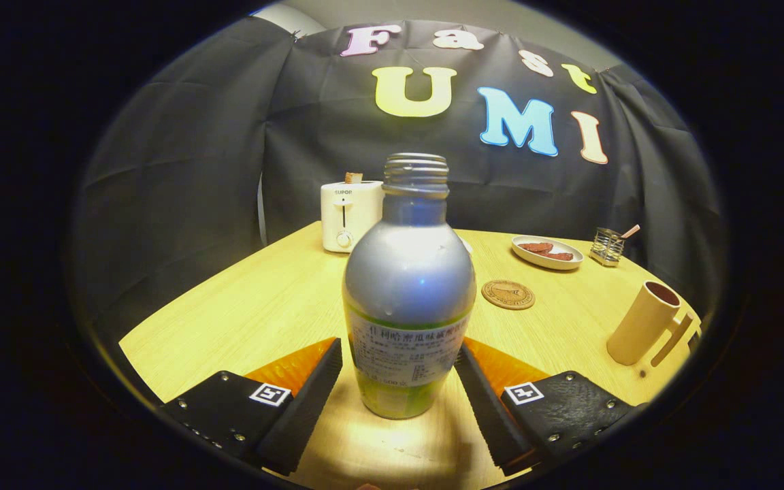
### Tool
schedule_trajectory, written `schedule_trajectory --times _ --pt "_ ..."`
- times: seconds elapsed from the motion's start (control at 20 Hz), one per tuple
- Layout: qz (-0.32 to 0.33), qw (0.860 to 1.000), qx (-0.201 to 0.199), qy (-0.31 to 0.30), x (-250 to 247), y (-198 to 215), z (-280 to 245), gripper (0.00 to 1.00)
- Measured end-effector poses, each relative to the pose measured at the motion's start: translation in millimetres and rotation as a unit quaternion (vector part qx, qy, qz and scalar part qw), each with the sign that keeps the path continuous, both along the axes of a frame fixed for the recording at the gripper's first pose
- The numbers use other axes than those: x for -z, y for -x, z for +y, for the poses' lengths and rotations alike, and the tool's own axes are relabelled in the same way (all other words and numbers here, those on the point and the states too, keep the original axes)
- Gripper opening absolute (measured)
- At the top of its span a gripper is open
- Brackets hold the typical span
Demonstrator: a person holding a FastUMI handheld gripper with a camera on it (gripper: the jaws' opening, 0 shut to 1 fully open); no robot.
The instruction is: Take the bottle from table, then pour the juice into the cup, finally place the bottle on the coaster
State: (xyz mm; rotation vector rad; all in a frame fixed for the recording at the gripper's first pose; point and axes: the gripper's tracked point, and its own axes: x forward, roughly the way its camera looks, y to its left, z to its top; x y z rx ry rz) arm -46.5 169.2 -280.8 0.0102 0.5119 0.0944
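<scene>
We have the bottle (pixel 407 286) upright on the tabletop (pixel 263 299), uncapped, between the wide-open fingers (pixel 399 388), nothing gripped yet; it looks rigid, slick and top-heavy, so we'd clamp the labelled lower body, keeping it level.

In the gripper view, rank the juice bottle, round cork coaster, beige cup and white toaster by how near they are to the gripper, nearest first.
1. Silver juice bottle: between the open gripper's fingers, uncapped.
2. Round cork coaster: beyond the bottle, slightly right.
3. White toaster: at the table's far edge.
The beige cup, off right, is too close to call against the coaster.
</scene>
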Motion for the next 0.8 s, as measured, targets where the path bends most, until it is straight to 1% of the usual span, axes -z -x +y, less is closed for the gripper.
schedule_trajectory --times 0.1,0.25,0.35,0.4,0.65,0.8 --pt "0.009 1.0 0.002 0.003 6.7 3.1 -0.4 0.99" --pt "0.007 1.0 0.003 0.001 3.1 2.3 -0.4 0.99" --pt "0.007 1.0 -0.001 -0.002 4.7 -0.2 1.5 0.92" --pt "0.01 1.0 -0.002 -0.003 4.4 -0.4 2.6 0.81" --pt "0.03 0.999 -0.012 -0.039 -6.2 -2.0 6.9 0.78" --pt "0.028 0.997 0.005 -0.066 -24.4 -10.7 1.6 0.77"
